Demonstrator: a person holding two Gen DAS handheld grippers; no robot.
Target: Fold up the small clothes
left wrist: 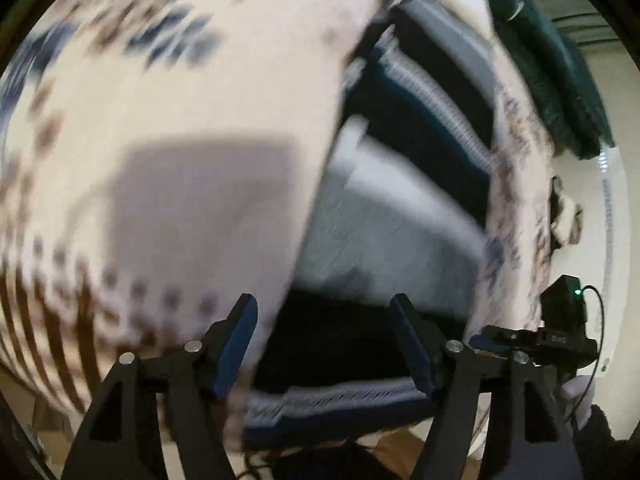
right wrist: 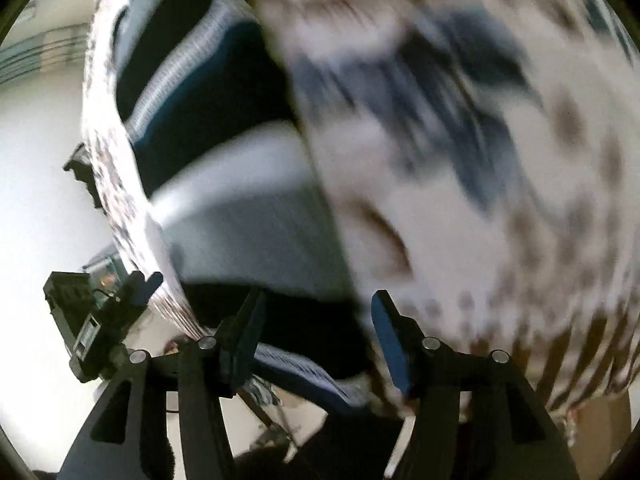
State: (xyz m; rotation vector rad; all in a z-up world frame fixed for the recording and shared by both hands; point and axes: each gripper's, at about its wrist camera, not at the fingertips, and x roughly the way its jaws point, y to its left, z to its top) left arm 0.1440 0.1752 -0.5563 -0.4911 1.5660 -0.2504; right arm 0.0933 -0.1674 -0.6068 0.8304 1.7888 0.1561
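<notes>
Nearest the left wrist camera, the left gripper [left wrist: 326, 340] stands with its blue-padded fingers [left wrist: 236, 350] spread wide and nothing between them. Just under and ahead of them lies the near hem of the striped garment [left wrist: 400, 216]. The right gripper [right wrist: 316, 336] is likewise wide apart and empty, poised over the same hem from the other side (each device shows at the edge of the other's view, so the two sit side by side). That pairing reads as a setup for taking two points of the near edge at once, which would let the fold go over evenly.

The garment, banded in dark navy, grey and white, lies spread flat on the patterned tablecloth [left wrist: 168, 128], running away from the grippers, presumably laid out smooth so that it can be folded. Both views are heavily blurred, so whether any finger touches the fabric cannot be told. Farther off, a dark green cloth [left wrist: 560, 80] sits beyond the garment's far end, well clear of it.
</notes>
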